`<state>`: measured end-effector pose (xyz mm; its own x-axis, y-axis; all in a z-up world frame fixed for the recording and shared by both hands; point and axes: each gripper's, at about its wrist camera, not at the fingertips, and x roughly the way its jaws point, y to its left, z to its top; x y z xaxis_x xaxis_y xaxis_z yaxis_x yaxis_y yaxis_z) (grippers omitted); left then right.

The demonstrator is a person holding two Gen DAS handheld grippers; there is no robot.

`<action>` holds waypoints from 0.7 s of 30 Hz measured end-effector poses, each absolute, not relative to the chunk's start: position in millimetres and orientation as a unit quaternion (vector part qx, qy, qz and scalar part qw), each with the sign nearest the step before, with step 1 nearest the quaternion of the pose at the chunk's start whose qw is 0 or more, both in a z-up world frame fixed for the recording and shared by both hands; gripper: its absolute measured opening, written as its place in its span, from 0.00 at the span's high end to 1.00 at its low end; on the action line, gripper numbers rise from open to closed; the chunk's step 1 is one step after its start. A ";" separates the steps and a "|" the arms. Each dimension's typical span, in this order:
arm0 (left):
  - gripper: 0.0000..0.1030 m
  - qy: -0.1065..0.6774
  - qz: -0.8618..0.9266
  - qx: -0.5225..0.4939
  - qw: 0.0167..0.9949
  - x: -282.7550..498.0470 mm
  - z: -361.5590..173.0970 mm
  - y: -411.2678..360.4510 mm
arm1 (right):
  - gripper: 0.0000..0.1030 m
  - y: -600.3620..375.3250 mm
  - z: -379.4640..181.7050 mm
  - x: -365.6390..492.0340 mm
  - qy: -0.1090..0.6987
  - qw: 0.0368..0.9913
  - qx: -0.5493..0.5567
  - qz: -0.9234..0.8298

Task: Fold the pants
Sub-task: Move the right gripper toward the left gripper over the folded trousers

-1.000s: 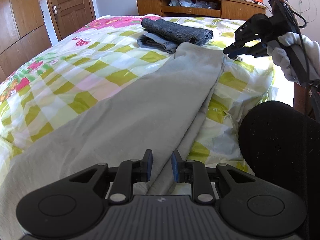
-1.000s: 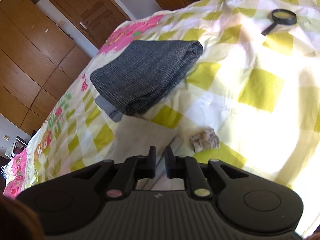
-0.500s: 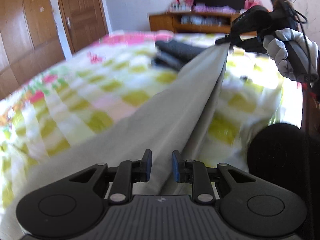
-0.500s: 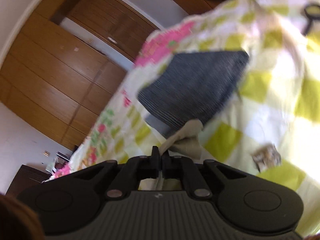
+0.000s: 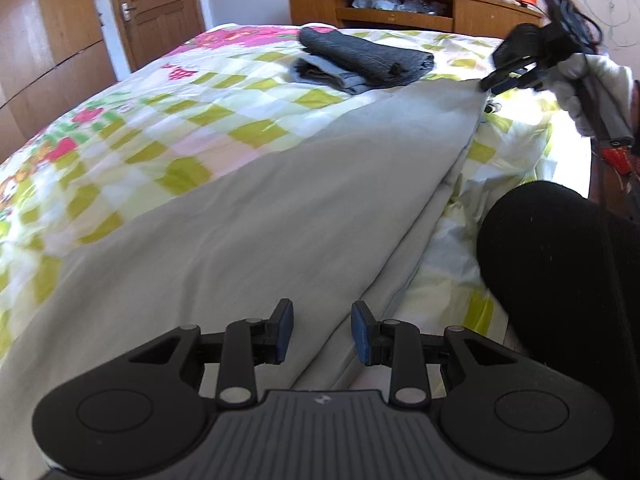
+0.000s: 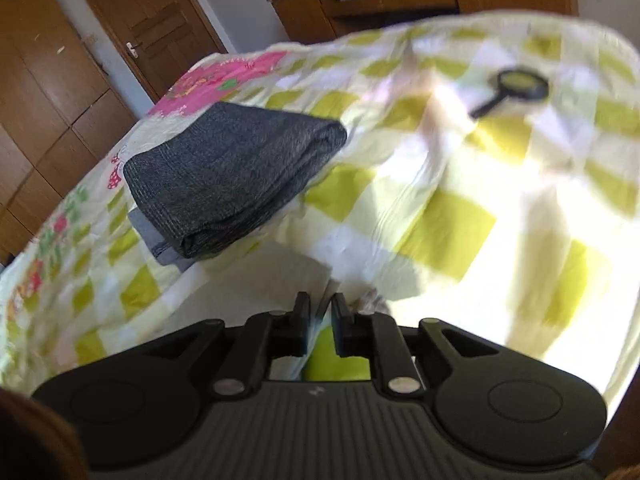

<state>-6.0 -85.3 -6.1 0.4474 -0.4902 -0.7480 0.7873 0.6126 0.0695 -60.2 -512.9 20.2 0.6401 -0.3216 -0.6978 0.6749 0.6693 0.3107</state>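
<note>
Right now both grippers are letting go: the left gripper [image 5: 321,330] has its jaws opening astride the folded edge of the grey pants [image 5: 248,216], pads clear of the cloth, and the right gripper [image 6: 320,322] is opening at the far hem. The pants lie lengthwise along the checkered bedspread [image 5: 132,132], just beside the folded dark clothes [image 5: 372,60]. If either pad snags while it withdraws, the aligned edges could drag apart.
</note>
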 end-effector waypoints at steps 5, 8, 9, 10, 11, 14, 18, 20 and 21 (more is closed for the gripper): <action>0.57 0.375 -0.345 0.214 0.833 -16.3 -4.1 -46.5 | 0.85 -444.7 58.9 -66.7 0.323 0.923 0.116 -0.176; 0.57 0.384 -0.314 0.233 0.836 -20.2 -9.3 -28.6 | 0.86 -353.8 58.5 -45.2 0.380 0.924 0.016 0.028; 0.57 0.385 -0.306 0.238 0.838 -21.5 -11.0 -23.9 | 0.87 -318.1 54.5 -41.4 0.388 0.917 -0.040 0.085; 0.57 0.382 -0.298 0.242 0.840 -22.8 -12.1 -19.1 | 0.88 -290.6 50.9 -40.8 0.383 0.911 -0.089 0.126; 0.57 0.381 -0.294 0.244 0.842 -23.0 -12.9 -15.8 | 0.88 -256.8 45.3 -41.8 0.370 0.899 -0.152 0.175; 0.56 0.373 -0.293 0.257 0.842 -23.7 -17.1 -9.6 | 0.85 -198.2 29.0 -42.6 0.361 0.858 -0.247 0.269; 0.56 0.355 -0.299 0.278 0.841 -25.5 -23.1 -10.0 | 0.78 -160.1 5.1 -42.8 0.367 0.815 -0.306 0.328; 0.56 0.349 -0.299 0.269 0.846 -23.0 -22.3 -8.4 | 0.76 -149.9 -4.2 -42.4 0.355 0.811 -0.328 0.330; 0.56 0.345 -0.296 0.265 0.851 -21.7 -21.3 -7.5 | 0.75 -144.0 -8.5 -41.4 0.352 0.809 -0.339 0.326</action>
<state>-21.7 -7.5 -21.3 0.5872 -0.3202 -0.7434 0.6854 0.6853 0.2462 -41.4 -144.0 -8.5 0.5383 0.2888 -0.7917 -0.7673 0.5564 -0.3188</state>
